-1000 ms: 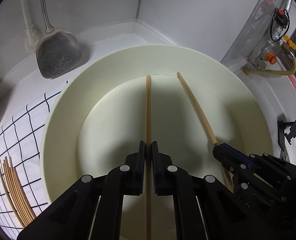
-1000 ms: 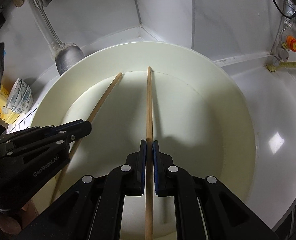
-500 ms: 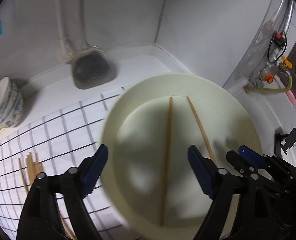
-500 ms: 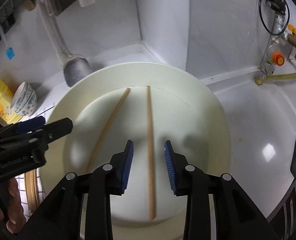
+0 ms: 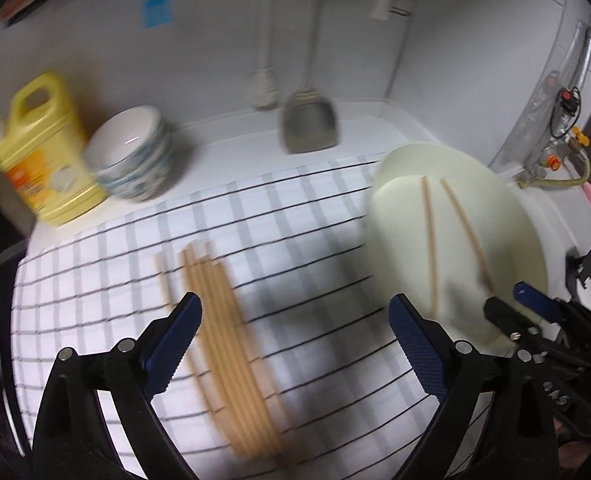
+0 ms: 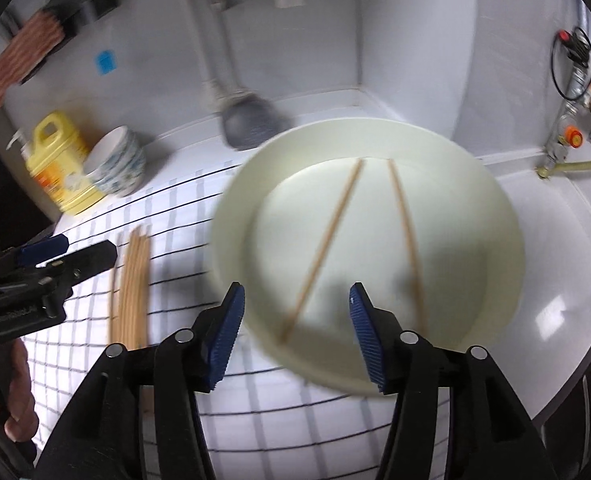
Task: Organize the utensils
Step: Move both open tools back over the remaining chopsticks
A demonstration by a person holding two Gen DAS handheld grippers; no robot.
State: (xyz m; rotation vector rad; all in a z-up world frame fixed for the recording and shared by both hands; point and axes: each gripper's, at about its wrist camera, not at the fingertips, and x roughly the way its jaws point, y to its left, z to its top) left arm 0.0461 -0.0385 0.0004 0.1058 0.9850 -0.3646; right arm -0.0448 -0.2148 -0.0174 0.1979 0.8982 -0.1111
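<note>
Two wooden chopsticks (image 6: 327, 244) are lying loose in a round, smooth cream basin (image 6: 495, 216), their far tips close together and their near ends splayed apart. The basin is sitting partly on a white cloth (image 5: 295, 216) gridded with thin dark lines, spread over a glossy white counter. On that cloth, well left of the basin, a blurred bundle of pale chopsticks (image 5: 231, 352) is resting side by side. A second ago each gripper was clamping one chopstick inside the basin; both sticks are now lying free. The left gripper (image 5: 295, 348) is hovering over the bundle, its ridged blue pads having just been spreading nearly to their widest, gripping nothing. The right gripper (image 6: 295, 332) is hanging above the basin's near rim, its jaws having just been parting to a middling gap, also empty. Behind, a stack of patterned bowls (image 5: 135, 160) is standing beside a yellow plastic jug (image 5: 39, 152), and a metal spatula (image 5: 309, 124) is hanging against the wall.
</note>
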